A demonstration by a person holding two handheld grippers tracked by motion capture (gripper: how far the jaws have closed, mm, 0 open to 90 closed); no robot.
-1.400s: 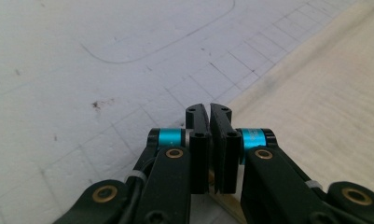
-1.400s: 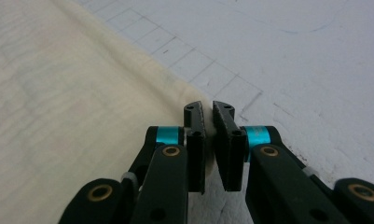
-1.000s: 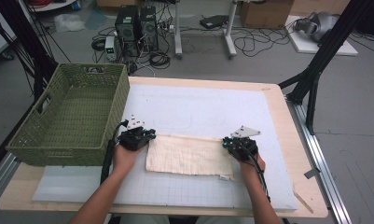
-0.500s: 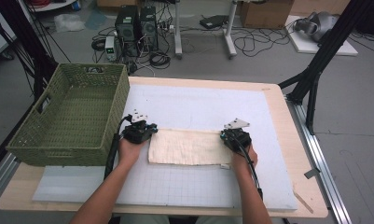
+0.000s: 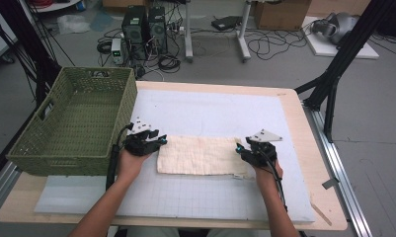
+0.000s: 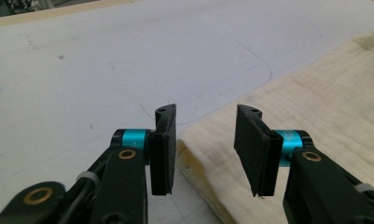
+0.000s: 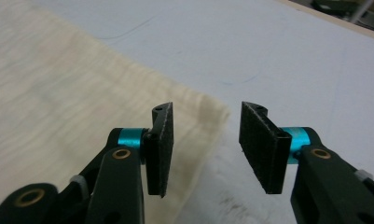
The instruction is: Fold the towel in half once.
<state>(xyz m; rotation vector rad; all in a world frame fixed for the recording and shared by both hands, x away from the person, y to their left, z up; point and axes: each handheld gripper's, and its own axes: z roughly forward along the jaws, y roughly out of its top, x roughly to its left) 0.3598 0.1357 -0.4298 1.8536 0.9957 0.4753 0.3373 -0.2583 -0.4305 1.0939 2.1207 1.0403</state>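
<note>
Cream cloth [image 5: 198, 155], folded into a flat rectangle, is seen in the high view lying on the white mat [image 5: 210, 113], right of the green basket [image 5: 72, 123] and well apart from it. Left gripper [image 5: 158, 142] is held at the cloth's left short edge, between basket and cloth. Right gripper [image 5: 241, 148] is held at the cloth's right short edge, on the side away from the basket. Both forearms are seen entering from the bottom. Mat is laid on a wooden table [image 5: 314, 148]; basket is set on the table's left end, overlapping the mat edge.

Left gripper view: left gripper [image 6: 205, 144] is seen with jaws spread, having just been opening. A corner of the cloth [image 6: 315, 102] lies under and between the pads [image 6: 163, 149], but nothing is pinched; the pads stand clear of the fabric on both sides. Folded layers are visible at the cloth's near edge. Bare mat [image 6: 105, 60] is seen left of and beyond the cloth.

Right gripper view: right gripper [image 7: 208, 144] is likewise seen with jaws spread, having just been opening. The cloth [image 7: 58, 93] corner ends below the gap, with the left pad [image 7: 159, 154] over fabric and the right pad over bare mat [image 7: 292, 56]. No fabric is pressed between the pads. Cloth is seen lying flat on the mat.
</note>
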